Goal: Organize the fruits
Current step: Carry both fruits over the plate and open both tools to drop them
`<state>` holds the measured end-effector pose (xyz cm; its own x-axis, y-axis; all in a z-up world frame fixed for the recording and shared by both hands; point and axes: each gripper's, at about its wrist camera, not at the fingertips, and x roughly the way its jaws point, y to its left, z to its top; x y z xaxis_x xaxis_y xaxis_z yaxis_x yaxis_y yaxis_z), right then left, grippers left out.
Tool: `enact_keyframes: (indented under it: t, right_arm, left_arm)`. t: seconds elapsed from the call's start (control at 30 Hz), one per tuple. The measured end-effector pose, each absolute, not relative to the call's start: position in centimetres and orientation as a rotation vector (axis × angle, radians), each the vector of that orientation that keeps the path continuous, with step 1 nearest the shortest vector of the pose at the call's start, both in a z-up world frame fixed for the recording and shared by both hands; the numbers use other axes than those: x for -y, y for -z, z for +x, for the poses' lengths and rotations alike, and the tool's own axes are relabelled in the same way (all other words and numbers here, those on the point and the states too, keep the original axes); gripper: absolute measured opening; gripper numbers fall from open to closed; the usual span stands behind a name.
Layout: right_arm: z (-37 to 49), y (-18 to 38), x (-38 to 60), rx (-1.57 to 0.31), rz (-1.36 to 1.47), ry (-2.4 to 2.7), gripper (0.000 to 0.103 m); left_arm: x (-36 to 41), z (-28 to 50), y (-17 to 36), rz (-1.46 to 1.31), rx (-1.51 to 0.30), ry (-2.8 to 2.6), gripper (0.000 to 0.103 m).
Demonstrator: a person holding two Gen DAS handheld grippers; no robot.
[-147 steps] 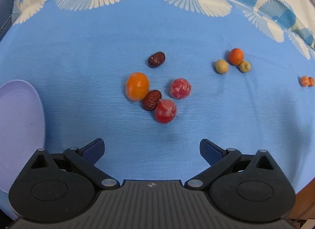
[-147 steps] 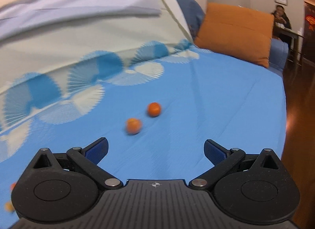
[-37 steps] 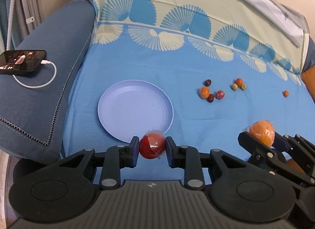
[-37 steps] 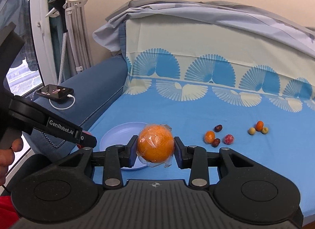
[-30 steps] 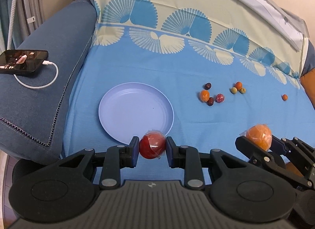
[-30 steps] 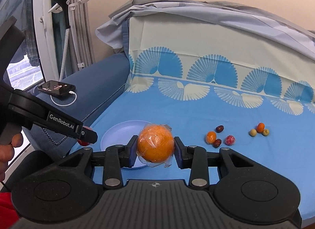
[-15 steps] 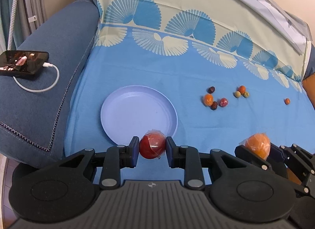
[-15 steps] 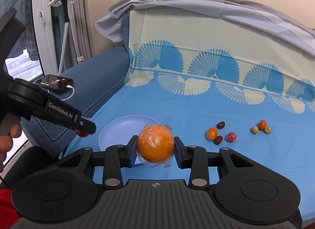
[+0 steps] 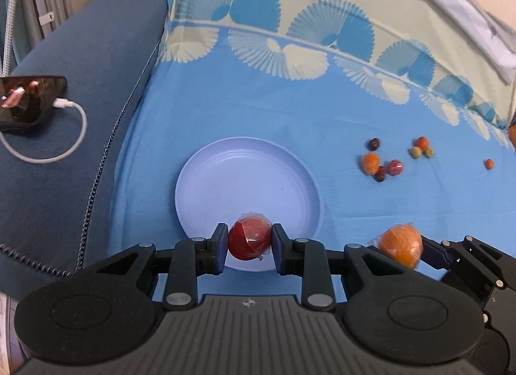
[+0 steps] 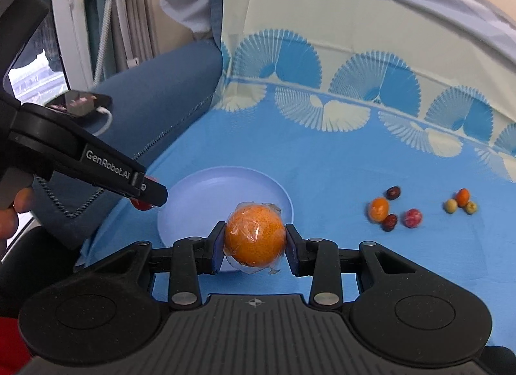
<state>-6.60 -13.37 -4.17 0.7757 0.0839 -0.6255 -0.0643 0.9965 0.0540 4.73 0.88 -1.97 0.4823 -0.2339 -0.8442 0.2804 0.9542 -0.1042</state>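
Plastic-wrapped red fruit (image 9: 249, 238), pinched across its middle by left hand-held gripper (image 9: 249, 246) above lilac plate (image 9: 193, 178); wrapped orange (image 10: 254, 235) clamped in right hand-held gripper (image 10: 254, 247). Likely light, slippery.

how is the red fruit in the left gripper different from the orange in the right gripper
The red fruit is deep red and smooth; the orange is orange with a dimpled skin. The red fruit looks smaller than the orange. The red fruit sits in the left gripper over the near rim of the plate; the orange sits in the right gripper. Both are round, wrapped in clear film, and held off the cloth.
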Motion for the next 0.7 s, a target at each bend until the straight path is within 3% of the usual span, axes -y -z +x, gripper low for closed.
enact_keyframes:
  t: [0.43, 0.47, 0.5, 0.53, 0.57, 0.6, 0.7]
  right_arm:
    - [2.6, 11.6, 10.7, -0.849, -0.069, -0.143, 0.04]
    - [3.2, 11.9, 10.8, -0.856, -0.064, -0.154, 0.04]
    - [3.8, 12.1, 10.9, -0.861, -0.061, -0.161, 0.046]
    - [4.3, 12.2, 11.2, -0.872, -0.063, -0.153, 0.055]
    - [4.5, 11.8, 11.4, -0.879, -0.071, -0.124, 0.076]
    - [4.3, 11.0, 11.7, -0.862, -0.076, -0.095, 0.087]
    - [1.5, 7.8, 12.8, -0.791, -0.07, -0.098, 0.096]
  left_arm:
    - [-0.2, 12.7, 9.5, 0.167, -1.095, 0.305, 0.034]
    - [-0.2, 13.2, 9.7, 0.168, -1.099, 0.299, 0.053]
    - [-0.1, 13.8, 9.7, 0.168, -1.108, 0.279, 0.085]
    - [-0.1, 14.2, 9.5, 0.166, -1.107, 0.251, 0.096]
    - [-0.2, 14.3, 9.0, 0.158, -1.09, 0.245, 0.101]
    - [-0.5, 13.9, 8.2, 0.142, -1.046, 0.254, 0.102]
    - [-1.4, 12.2, 5.8, 0.149, -1.009, 0.288, 0.103]
